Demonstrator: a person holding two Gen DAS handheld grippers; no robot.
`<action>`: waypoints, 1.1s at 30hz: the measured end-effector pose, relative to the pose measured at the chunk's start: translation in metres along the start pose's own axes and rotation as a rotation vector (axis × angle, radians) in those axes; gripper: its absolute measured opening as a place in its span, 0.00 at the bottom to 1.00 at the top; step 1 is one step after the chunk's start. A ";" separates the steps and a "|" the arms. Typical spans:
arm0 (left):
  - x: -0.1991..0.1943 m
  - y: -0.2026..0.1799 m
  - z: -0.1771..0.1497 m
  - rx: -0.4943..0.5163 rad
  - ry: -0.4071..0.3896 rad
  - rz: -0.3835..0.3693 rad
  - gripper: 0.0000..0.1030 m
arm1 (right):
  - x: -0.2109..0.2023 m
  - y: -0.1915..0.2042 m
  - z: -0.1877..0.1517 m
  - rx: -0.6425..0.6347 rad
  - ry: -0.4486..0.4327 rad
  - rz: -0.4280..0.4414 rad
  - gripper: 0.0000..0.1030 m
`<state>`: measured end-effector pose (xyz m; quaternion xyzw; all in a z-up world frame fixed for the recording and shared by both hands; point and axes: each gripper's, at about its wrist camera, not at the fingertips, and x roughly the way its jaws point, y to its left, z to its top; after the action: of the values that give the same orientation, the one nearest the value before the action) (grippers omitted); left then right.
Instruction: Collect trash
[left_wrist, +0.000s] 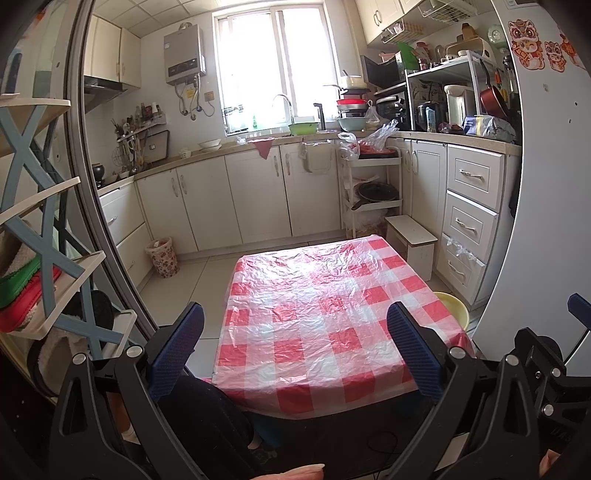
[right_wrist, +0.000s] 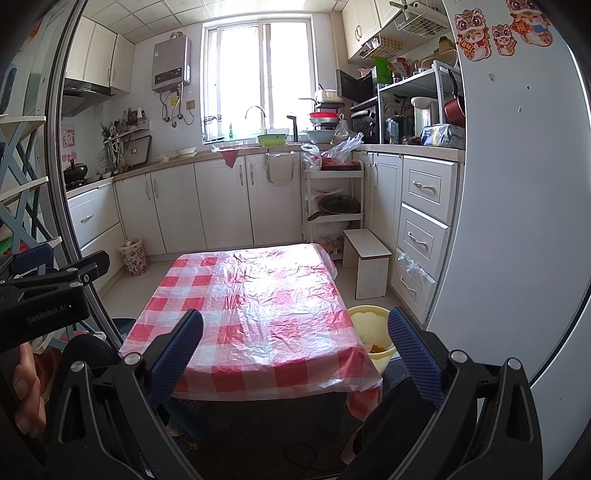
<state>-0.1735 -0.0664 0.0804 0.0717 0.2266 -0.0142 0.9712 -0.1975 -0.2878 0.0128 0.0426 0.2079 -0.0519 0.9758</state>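
A low table under a red-and-white checked plastic cloth (left_wrist: 325, 306) (right_wrist: 255, 306) stands in front of both grippers, with nothing lying on top of it. A yellow bin (right_wrist: 371, 334) (left_wrist: 452, 308) sits on the floor at the table's right side, with orange scraps inside. My left gripper (left_wrist: 295, 350) is held open above the table's near edge, nothing between its blue pads. My right gripper (right_wrist: 295, 354) is likewise open and holds nothing, over the table's near right part. The other gripper's black body (right_wrist: 44, 299) shows at the left of the right wrist view.
A flowered wastebasket (left_wrist: 162, 256) (right_wrist: 133, 256) stands by the left cabinets. A small white stool (right_wrist: 367, 262) and a white trolley (right_wrist: 334, 199) stand behind the table. A white fridge (right_wrist: 517, 221) is close on the right, a shelf rack (left_wrist: 44, 229) on the left.
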 end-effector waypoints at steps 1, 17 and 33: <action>0.000 0.000 0.000 0.000 0.000 0.000 0.93 | 0.000 0.000 0.000 0.000 0.000 0.000 0.93; -0.001 -0.001 0.000 -0.001 -0.002 0.004 0.93 | -0.001 0.000 -0.001 -0.001 0.001 0.000 0.93; -0.002 0.000 0.001 -0.004 -0.003 0.007 0.93 | 0.000 0.000 -0.006 -0.011 0.005 0.008 0.93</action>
<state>-0.1747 -0.0665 0.0816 0.0706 0.2251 -0.0103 0.9717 -0.1996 -0.2868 0.0070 0.0383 0.2103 -0.0467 0.9758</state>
